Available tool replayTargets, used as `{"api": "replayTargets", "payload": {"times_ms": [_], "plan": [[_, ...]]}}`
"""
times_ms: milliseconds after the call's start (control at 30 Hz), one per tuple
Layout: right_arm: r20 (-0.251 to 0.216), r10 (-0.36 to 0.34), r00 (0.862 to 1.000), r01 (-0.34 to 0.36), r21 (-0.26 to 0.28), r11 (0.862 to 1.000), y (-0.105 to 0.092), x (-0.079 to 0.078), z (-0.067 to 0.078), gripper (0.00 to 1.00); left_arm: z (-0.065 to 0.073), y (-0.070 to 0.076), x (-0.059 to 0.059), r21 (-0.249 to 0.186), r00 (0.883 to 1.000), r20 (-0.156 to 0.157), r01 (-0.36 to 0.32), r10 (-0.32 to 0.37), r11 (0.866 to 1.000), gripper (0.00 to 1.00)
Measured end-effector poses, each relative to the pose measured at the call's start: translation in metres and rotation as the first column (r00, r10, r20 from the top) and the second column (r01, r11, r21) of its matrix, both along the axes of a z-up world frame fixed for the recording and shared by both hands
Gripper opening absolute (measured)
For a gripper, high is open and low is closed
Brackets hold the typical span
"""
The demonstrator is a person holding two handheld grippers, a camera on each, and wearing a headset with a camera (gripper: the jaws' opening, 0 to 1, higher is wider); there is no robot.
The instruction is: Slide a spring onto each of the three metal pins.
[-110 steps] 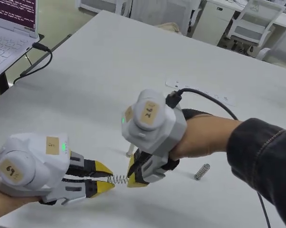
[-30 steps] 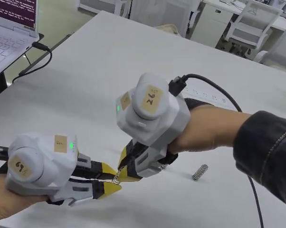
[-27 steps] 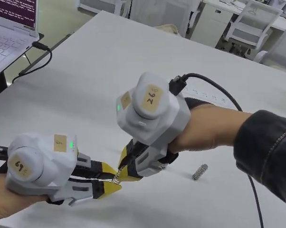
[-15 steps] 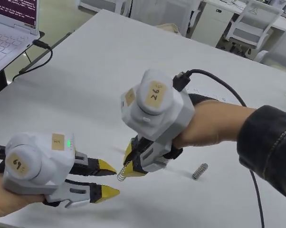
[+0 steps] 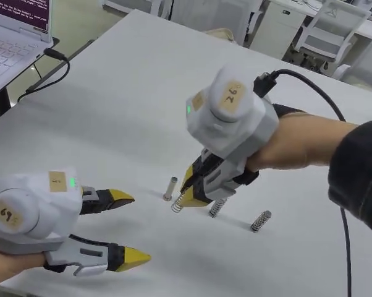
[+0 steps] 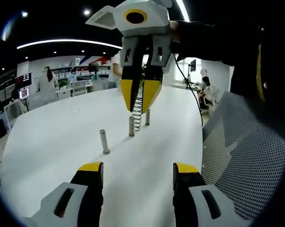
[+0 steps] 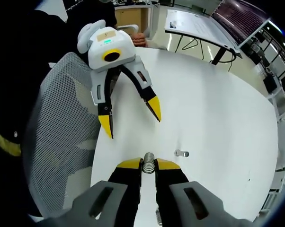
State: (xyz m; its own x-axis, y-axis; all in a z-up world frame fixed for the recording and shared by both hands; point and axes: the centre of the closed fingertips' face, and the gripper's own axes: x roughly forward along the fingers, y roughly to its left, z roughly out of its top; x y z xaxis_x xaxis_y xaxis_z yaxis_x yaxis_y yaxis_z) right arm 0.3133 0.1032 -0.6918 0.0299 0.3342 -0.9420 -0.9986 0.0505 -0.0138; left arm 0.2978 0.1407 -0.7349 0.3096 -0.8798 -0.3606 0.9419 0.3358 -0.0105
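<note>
My right gripper (image 5: 189, 199) is shut on a small wire spring (image 5: 178, 202), which hangs just above the white table (image 5: 112, 117), right beside a bare upright metal pin (image 5: 171, 187). In the right gripper view the spring (image 7: 149, 158) sits pinched between the yellow tips, with the pin (image 7: 181, 153) just to its right. Two more springs (image 5: 217, 207) (image 5: 261, 221) stand upright to the right. My left gripper (image 5: 129, 226) is open and holds nothing, near the front left. Its own view shows the right gripper (image 6: 138, 97) with the spring (image 6: 138, 108) above the pin (image 6: 103, 141).
A laptop (image 5: 13, 28) and its black cable (image 5: 53, 65) lie at the table's far left edge. Office chairs and desks (image 5: 322, 31) stand beyond the far edge. A mesh chair (image 7: 62, 142) is at the near side. The right gripper's cable (image 5: 309, 83) trails behind it.
The left gripper has opened and let go of the spring, then drawn back to the left. The right gripper, still shut on the spring, has carried it right to the bare pin.
</note>
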Motion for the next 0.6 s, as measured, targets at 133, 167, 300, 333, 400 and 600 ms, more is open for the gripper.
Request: {"api": "replayTargets", "payload": {"times_ms": [133,167,300,333,400,600], "plan": [[0.01,-0.01,1.0,0.01,-0.002,1.0,-0.004,0.007,0.004,0.08,0.001,0.003,0.002,-0.008,1.0,0.008,-0.025,0.026,1.0,0.6],[0.013,-0.014,1.0,0.014,-0.004,1.0,-0.005,0.01,0.006,0.08,0.002,0.004,0.002,-0.014,0.999,0.01,-0.032,0.032,0.999,0.61],[0.026,-0.025,0.999,0.025,-0.005,1.0,-0.007,0.021,0.011,0.08,0.003,0.005,0.004,-0.029,0.999,0.011,-0.047,0.048,0.998,0.64],[0.032,-0.026,0.999,0.026,-0.009,1.0,-0.008,0.024,0.011,0.08,0.003,0.005,0.004,-0.029,0.999,0.012,-0.048,0.048,0.998,0.65],[0.037,-0.028,0.999,0.029,-0.019,0.999,-0.01,0.029,0.011,0.08,0.003,0.005,0.004,-0.028,0.999,0.011,-0.049,0.05,0.998,0.65],[0.057,-0.036,0.998,0.038,-0.035,0.999,-0.012,0.048,0.01,0.08,0.004,0.003,0.003,-0.039,0.999,0.006,-0.047,0.047,0.998,0.67]]}}
